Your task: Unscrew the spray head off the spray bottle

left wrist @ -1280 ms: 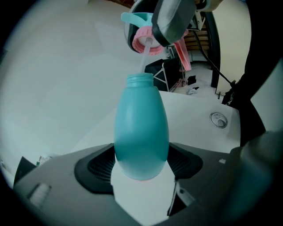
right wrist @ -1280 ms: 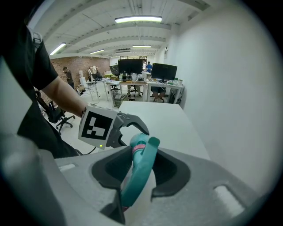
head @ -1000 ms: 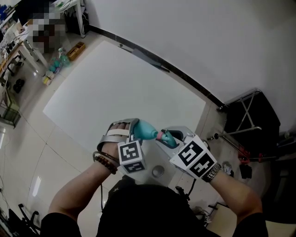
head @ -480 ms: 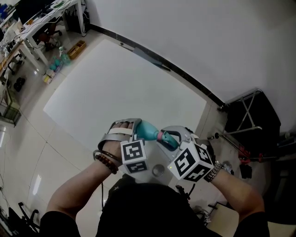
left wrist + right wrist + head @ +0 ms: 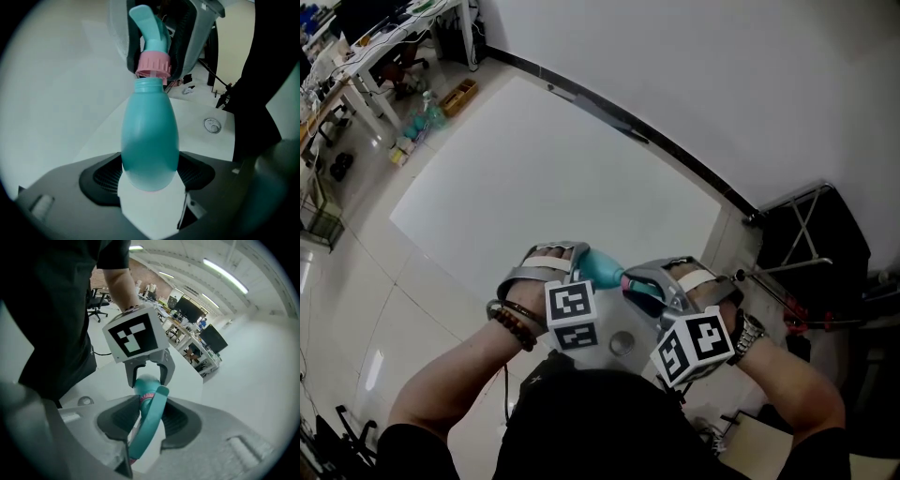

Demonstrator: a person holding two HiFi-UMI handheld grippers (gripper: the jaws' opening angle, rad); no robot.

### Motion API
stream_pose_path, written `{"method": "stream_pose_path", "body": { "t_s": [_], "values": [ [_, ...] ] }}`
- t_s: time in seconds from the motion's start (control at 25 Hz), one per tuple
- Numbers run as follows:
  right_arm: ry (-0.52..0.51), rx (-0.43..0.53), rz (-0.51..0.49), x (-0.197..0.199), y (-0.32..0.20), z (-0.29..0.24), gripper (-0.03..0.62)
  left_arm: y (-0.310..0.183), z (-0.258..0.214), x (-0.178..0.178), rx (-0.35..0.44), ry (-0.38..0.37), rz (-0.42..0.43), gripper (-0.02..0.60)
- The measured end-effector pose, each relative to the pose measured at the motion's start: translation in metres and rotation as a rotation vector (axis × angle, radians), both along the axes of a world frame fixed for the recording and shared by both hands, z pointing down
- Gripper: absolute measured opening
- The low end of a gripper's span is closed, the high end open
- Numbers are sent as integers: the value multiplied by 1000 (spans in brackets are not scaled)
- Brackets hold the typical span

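Note:
A teal spray bottle [image 5: 598, 266] is held up over the near edge of the white table [image 5: 534, 178]. My left gripper [image 5: 574, 270] is shut on its body [image 5: 150, 136], which fills the space between the jaws. My right gripper [image 5: 649, 285] is shut on the teal spray head [image 5: 149, 423], seen from the other side in the left gripper view [image 5: 149, 28]. The pink collar [image 5: 153, 64] sits slightly lifted and tilted on the bottle's threaded neck [image 5: 150, 85]. In the right gripper view the left gripper's marker cube [image 5: 133, 336] and the bottle [image 5: 146, 382] lie straight ahead.
A small round metal cap [image 5: 621, 345] lies on the table near the person's body, also seen as the cap [image 5: 212, 125]. A black folding stand [image 5: 806, 234] is at the right. Desks and clutter [image 5: 356, 66] fill the far left corner.
My right gripper has rolled about the spray head, and its marker cube has swung down toward the person. The left gripper and the bottle have stayed in place.

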State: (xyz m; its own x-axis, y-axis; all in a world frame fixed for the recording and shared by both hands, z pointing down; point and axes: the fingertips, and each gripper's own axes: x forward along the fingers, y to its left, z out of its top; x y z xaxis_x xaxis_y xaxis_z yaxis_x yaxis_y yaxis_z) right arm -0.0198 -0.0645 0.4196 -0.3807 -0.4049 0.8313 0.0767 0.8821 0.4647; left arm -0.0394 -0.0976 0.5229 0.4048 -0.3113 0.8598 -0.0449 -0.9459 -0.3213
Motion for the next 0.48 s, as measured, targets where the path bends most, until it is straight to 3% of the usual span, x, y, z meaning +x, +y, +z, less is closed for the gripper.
{"method": "stream_pose_path", "body": {
  "t_s": [0.28, 0.48],
  "values": [
    [70, 106, -162, 2, 14, 2, 124, 18, -1, 1, -73, -9, 72, 393],
    [123, 180, -284, 3, 27, 5, 124, 35, 2, -1, -134, -55, 156, 393]
  ]
}}
